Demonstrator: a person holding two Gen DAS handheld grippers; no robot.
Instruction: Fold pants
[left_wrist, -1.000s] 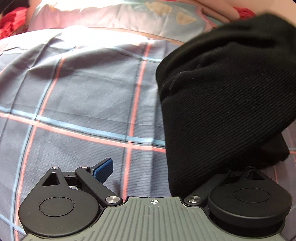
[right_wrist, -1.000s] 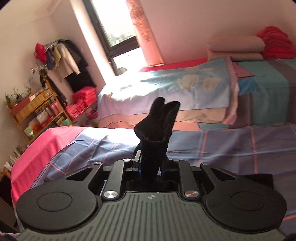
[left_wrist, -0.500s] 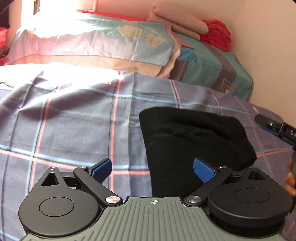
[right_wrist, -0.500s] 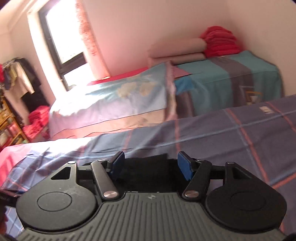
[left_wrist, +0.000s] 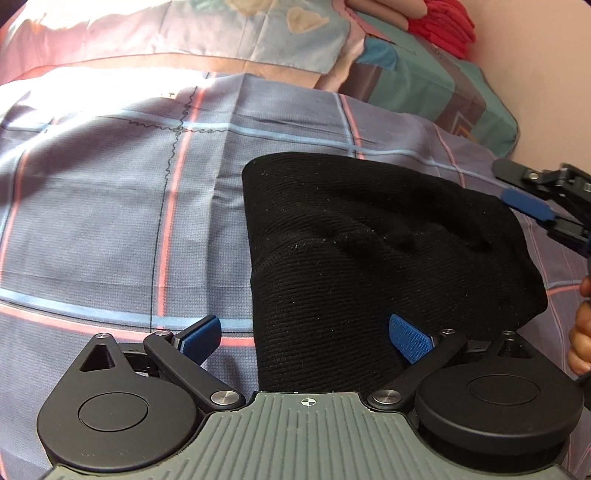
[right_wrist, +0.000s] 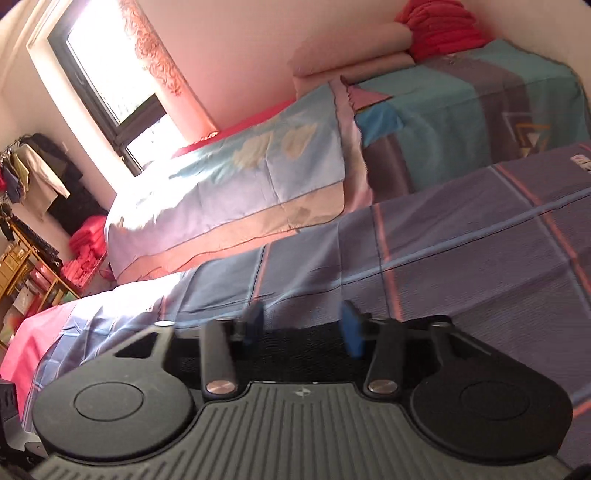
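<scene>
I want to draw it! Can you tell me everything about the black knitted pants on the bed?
The black ribbed-knit pants look soft and thick, folded into a chunky bundle with a rounded far edge and a seam ridge across the top. They lie on the purple-grey checked bedsheet. The left gripper has its blue pads spread either side of the near end, not pinching. The right gripper stands open at their right edge.

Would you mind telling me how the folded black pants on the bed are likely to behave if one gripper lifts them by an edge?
The black pants look like soft ribbed knit lying in rounded folds, so they would probably droop and unfold. The textured cloth seems unlikely to slip, and the bundle probably will not roll on the plaid sheet.
</scene>
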